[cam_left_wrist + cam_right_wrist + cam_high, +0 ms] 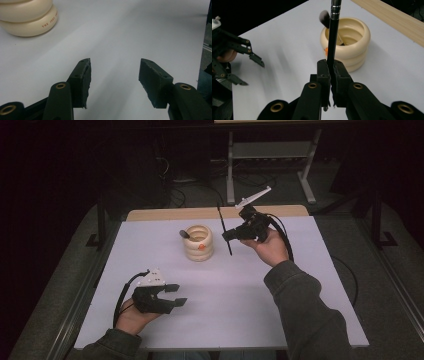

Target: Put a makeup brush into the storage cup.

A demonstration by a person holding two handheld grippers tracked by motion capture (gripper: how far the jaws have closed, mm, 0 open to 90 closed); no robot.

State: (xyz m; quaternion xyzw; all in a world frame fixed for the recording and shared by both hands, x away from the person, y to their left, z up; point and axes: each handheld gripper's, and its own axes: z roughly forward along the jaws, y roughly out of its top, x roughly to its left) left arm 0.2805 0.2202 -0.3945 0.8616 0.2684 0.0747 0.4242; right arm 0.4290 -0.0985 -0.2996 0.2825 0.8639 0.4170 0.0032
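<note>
Right gripper view: the right gripper is clamped on the black handle of a makeup brush, held above the worktop just right of the cream ribbed holder, which already holds another brush. The held brush looks light, stiff and slick; gripping mid-handle seems safest. The left gripper stands open and empty at near left.

Dim room, white-topped table with wooden far edge, grey metal frame on dark floor behind.
</note>
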